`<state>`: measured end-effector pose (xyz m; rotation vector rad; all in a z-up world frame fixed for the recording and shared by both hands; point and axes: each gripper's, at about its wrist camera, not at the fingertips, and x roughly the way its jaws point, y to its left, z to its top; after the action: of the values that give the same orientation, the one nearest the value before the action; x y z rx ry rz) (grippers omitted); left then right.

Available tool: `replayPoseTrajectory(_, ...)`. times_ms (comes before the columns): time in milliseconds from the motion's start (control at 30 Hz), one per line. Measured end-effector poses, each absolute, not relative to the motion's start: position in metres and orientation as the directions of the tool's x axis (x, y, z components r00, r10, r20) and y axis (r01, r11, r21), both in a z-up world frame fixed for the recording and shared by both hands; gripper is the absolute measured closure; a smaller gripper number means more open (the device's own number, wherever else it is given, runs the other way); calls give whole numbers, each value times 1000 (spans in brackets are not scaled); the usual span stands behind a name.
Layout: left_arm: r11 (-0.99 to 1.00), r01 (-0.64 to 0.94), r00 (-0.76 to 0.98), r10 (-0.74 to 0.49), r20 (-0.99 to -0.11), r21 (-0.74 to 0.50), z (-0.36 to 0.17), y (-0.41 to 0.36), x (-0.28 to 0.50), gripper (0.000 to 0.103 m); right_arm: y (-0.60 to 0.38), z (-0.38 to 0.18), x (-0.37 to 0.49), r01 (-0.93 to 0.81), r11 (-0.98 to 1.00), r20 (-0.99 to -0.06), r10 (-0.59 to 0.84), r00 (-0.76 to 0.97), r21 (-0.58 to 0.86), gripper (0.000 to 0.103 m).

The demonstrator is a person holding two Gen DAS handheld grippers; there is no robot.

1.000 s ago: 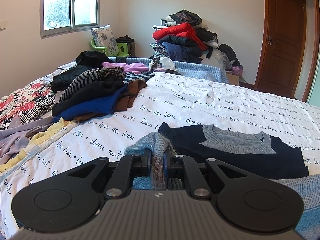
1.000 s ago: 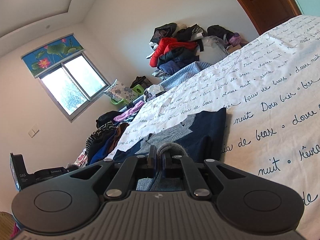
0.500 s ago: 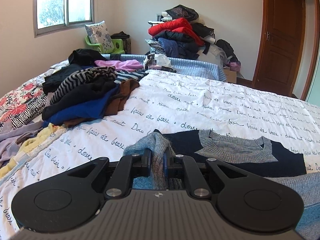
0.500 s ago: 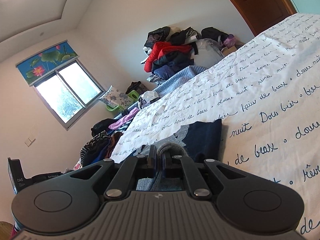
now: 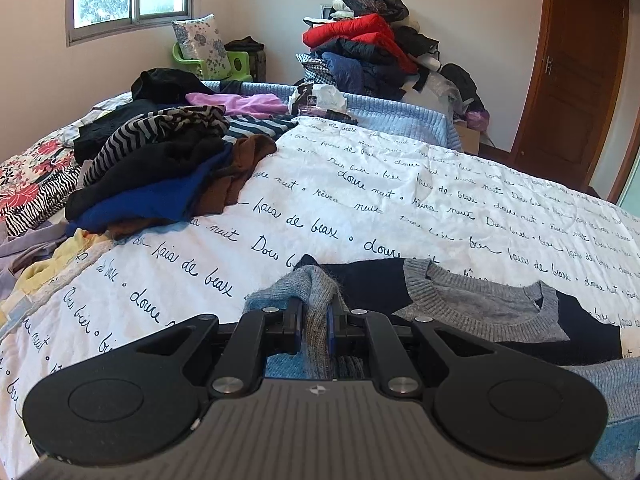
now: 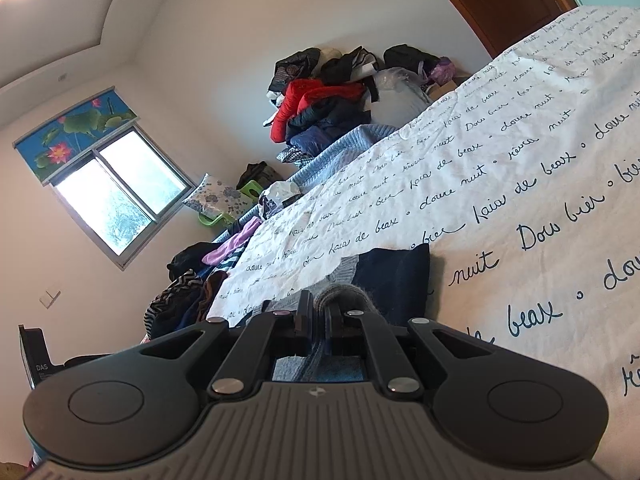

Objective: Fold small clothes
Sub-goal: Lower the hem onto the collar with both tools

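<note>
A small knit sweater (image 5: 480, 312), navy with a grey collar and light-blue body, lies on the white script-printed bedspread (image 5: 360, 200). My left gripper (image 5: 315, 320) is shut on a bunched grey-blue fold of its edge, held just above the navy part. In the right wrist view the same sweater (image 6: 392, 272) shows its navy corner ahead, and my right gripper (image 6: 318, 320) is shut on another grey knit fold of it. Both pinched folds hide the fingertips' inner faces.
A heap of loose clothes (image 5: 160, 168) covers the bed's left side, over a floral sheet (image 5: 28, 176). A tall pile of jackets (image 5: 360, 48) stands beyond the bed's far edge, by a green chair (image 5: 208, 60). A wooden door (image 5: 568, 72) is at right.
Both grippers have carried the pinched sweater edge forward over the garment; the navy part and collar now sit closer beneath them, and less navy shows ahead.
</note>
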<state>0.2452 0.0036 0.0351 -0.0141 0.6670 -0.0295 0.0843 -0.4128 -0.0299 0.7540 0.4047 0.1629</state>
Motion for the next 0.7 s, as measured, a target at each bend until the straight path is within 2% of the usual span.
replayPoseTrajectory(700,999,44,786,-23,-618,19,36,-8,264,90,-418,-36,100,31,722,-321,268,908,691,97)
